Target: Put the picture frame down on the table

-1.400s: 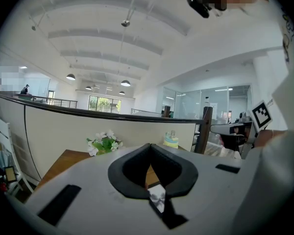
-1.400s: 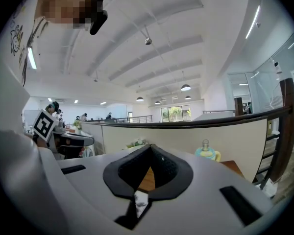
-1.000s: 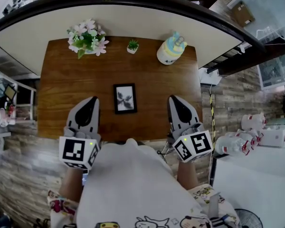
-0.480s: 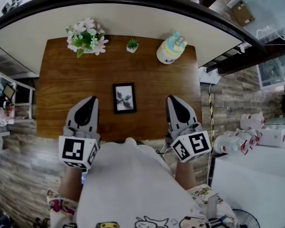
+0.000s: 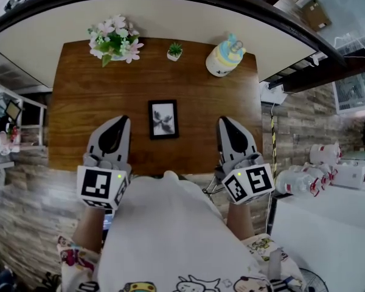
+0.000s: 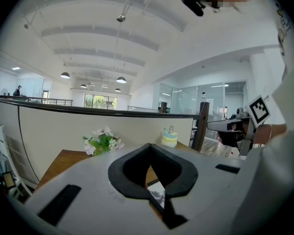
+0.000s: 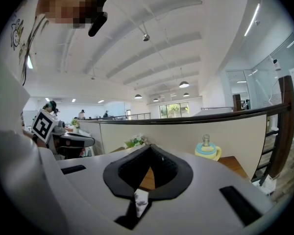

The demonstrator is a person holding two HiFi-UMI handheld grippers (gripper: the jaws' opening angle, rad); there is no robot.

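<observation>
The black picture frame [image 5: 163,119] lies flat on the brown wooden table [image 5: 79,108], near its front edge, with a grey flower print facing up. My left gripper [image 5: 123,118] hovers just left of the frame, its jaws shut with nothing between them. My right gripper [image 5: 222,119] hovers just right of it, also shut and empty. Neither gripper touches the frame. In the left gripper view a sliver of the frame [image 6: 158,194] shows through the hole behind the closed jaws. The right gripper view shows a similar sliver of the frame [image 7: 140,199].
A vase of white and pink flowers [image 5: 114,40] stands at the table's back left. A tiny potted plant [image 5: 174,52] and a pale blue-and-yellow cake-shaped bottle [image 5: 225,57] stand along the back edge. A curved parapet wall [image 5: 170,17] runs behind the table. White bottles [image 5: 304,181] lie on the floor at right.
The head view has shifted a little, so everything sits slightly higher and further right. The frame stays flat on the table and both grippers keep their places beside it.
</observation>
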